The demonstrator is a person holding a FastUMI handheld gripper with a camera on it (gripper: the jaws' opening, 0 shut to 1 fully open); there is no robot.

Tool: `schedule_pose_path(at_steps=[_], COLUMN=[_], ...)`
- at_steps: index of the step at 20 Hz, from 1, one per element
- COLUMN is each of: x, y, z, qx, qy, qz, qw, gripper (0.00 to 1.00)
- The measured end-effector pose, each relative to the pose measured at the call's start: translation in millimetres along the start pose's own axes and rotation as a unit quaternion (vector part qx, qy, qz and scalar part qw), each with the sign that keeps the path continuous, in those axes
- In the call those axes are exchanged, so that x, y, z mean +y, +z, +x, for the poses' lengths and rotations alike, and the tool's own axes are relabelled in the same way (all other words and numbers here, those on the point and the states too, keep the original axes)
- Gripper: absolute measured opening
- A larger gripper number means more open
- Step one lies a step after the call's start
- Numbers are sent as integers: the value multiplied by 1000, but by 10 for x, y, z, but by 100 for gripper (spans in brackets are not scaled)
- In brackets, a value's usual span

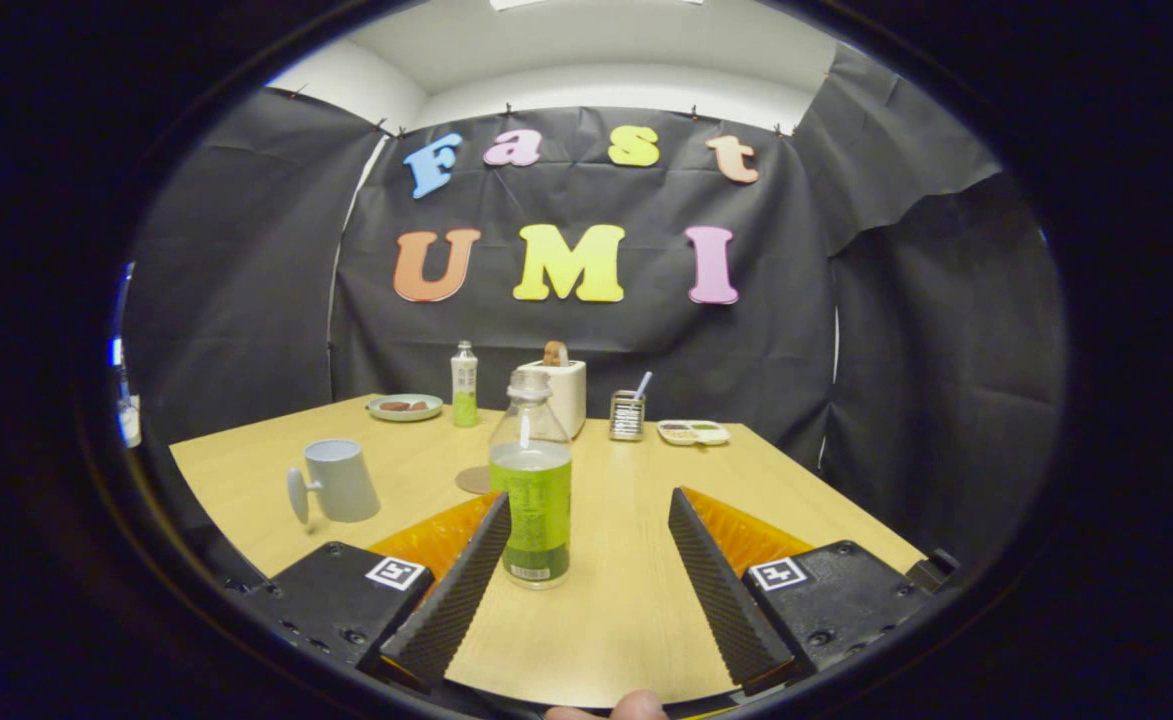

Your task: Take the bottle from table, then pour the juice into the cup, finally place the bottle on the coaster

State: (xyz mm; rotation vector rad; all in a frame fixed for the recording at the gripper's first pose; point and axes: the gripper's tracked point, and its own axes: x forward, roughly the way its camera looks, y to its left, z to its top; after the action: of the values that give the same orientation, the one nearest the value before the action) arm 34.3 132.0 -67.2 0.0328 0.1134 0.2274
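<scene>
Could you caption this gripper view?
Open gripper approaching clear green-juice bottle by its left finger; pale cup beyond.

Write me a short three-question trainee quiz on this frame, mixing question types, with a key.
1. True or false: the gripper is shut on the clear plastic bottle of green juice.
2. Multiple choice: the pale blue-grey cup with a handle stands
A. beside the bottle, off to the side of the fingers
B. between the fingers
C. on the round brown coaster
3. Fill in: the bottle's base sits close to one ____, with the other well apart.

Key: 1 false, the fingers are spread open; 2 A; 3 finger.
</scene>
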Motion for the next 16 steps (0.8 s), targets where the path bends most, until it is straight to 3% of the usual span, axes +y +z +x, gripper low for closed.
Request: schedule_pose_path(at_steps=[8,16], x=[271,328], y=[-265,-328], z=[469,890], qx=[35,64], qy=[11,-5], qz=[61,47], qw=[997,997], gripper=[100,100])
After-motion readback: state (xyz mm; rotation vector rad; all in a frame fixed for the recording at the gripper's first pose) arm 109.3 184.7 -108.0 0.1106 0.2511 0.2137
